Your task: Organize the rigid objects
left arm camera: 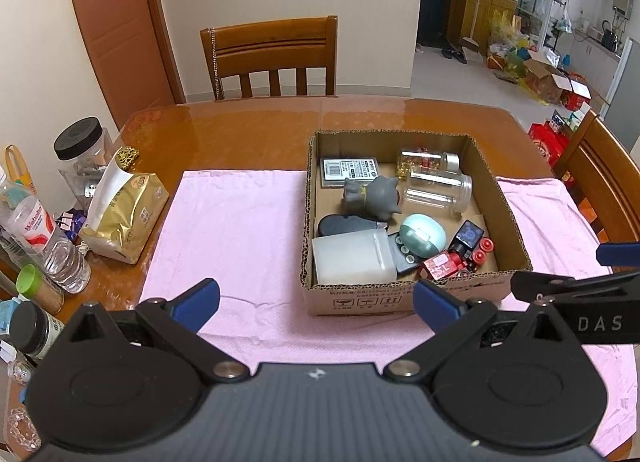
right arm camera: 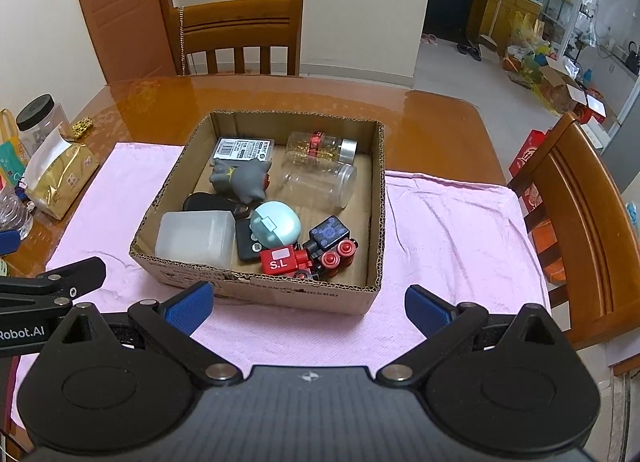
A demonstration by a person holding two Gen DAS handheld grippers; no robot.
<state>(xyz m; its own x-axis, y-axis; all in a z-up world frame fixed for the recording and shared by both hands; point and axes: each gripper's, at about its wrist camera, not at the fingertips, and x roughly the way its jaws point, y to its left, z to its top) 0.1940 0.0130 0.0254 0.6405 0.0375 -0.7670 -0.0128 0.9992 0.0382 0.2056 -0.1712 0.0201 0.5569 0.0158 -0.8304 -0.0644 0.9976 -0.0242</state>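
A cardboard box (left arm camera: 516, 234) (right arm camera: 264, 296) sits on a pink towel (left arm camera: 240, 230) (right arm camera: 448, 230). In it lie a grey cat figure (left arm camera: 374, 194) (right arm camera: 240, 180), a frosted white container (left arm camera: 352, 258) (right arm camera: 196, 238), a mint egg-shaped case (left arm camera: 422, 233) (right arm camera: 276, 224), a red toy train (left arm camera: 456, 258) (right arm camera: 312, 254), a clear jar (left arm camera: 438, 190) (right arm camera: 320, 184), a bottle with gold contents (left arm camera: 428, 161) (right arm camera: 320, 147) and a flat labelled pack (left arm camera: 348, 171) (right arm camera: 244, 150). My left gripper (left arm camera: 316, 302) is open and empty, just in front of the box. My right gripper (right arm camera: 308, 306) is open and empty at the box's near wall.
Bottles and jars (left arm camera: 44, 238) and a gold bag (left arm camera: 124, 214) (right arm camera: 56, 170) crowd the table's left side. Wooden chairs stand behind (left arm camera: 272, 58) (right arm camera: 240, 38) and to the right (right arm camera: 580, 222). The right gripper's finger shows in the left wrist view (left arm camera: 576, 290).
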